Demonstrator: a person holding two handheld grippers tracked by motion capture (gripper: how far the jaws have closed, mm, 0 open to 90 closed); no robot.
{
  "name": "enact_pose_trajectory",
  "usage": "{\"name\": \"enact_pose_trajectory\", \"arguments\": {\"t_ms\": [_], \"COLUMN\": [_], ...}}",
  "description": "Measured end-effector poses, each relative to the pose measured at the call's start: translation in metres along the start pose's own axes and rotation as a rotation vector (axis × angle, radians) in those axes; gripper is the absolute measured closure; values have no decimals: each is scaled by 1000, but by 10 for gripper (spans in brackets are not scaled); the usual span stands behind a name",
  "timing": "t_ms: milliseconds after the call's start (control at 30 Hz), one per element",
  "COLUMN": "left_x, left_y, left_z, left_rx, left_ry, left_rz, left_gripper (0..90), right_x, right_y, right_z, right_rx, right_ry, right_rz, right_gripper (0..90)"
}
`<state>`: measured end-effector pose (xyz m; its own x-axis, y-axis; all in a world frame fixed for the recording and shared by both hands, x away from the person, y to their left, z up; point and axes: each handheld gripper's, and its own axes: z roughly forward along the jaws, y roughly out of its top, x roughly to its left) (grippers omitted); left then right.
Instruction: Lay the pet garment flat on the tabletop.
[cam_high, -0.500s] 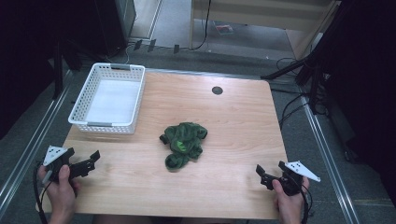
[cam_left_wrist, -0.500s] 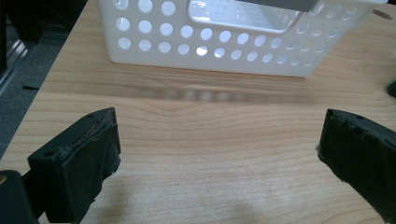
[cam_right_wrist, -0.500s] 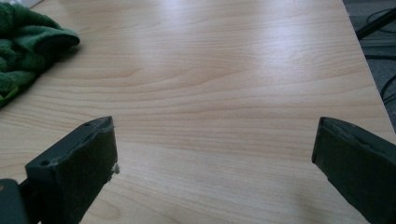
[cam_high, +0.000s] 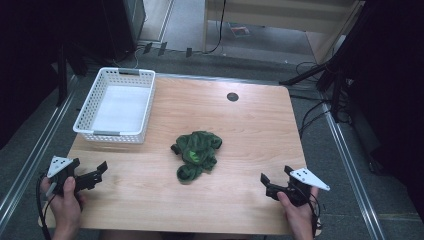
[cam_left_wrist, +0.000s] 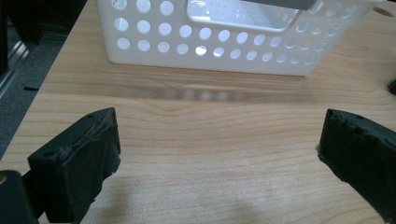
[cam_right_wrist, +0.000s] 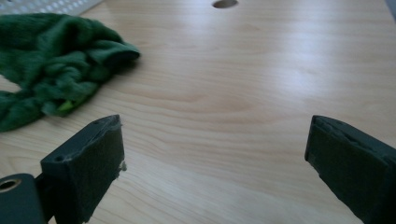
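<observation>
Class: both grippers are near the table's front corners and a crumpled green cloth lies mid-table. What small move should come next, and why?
Probably bring the right gripper toward the green cloth: its jaws stand open and empty, and the cloth lies untouched between it and the white basket.

Very little differs from half a second ago. The right gripper (cam_high: 270, 184) sits a touch further in over the table (cam_high: 250, 130) edge, toward the green cloth (cam_high: 196, 153) (a slight shift at most), its jaws wide apart with nothing between them.
</observation>
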<state>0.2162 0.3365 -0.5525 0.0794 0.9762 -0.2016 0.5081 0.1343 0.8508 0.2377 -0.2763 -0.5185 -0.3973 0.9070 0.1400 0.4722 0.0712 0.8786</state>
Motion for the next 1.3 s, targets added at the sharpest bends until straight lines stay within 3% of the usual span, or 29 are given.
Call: {"name": "enact_pose_trajectory", "arguments": {"t_ms": [100,167,300,733,800,833,867,1067,1167,1300], "left_x": [0,0,0,0,0,0,0,0,-1,-4], "left_y": [0,0,0,0,0,0,0,0,0,1], "left_z": [0,0,0,0,0,0,0,0,-1,0], "left_rx": [1,0,0,0,0,1,2,1,-1,9], "left_ry": [-3,-3,-4,-5,-5,-5,-5,-4,6,14], "left_rz": [-2,-2,-2,-1,1,2,2,0,12,27], "left_gripper": [0,0,0,0,0,0,0,0,0,0], "right_x": [24,28,56,102,117,117,129,151,166,173], "right_y": [13,16,27,55,64,64,71,70,57,43], "right_z": [7,9,20,59,73,73,84,103,118,132], "right_rx": [-14,-17,-12,-8,-13,-13,-10,-5,59,110], "right_ry": [53,60,128,196,206,206,219,283,295,275], "right_rz": [-35,-47,-94,-153,-194,-194,-217,-221,-268,-291], "right_gripper": [47,47,41,38,58,58,58,62,64,95]}}
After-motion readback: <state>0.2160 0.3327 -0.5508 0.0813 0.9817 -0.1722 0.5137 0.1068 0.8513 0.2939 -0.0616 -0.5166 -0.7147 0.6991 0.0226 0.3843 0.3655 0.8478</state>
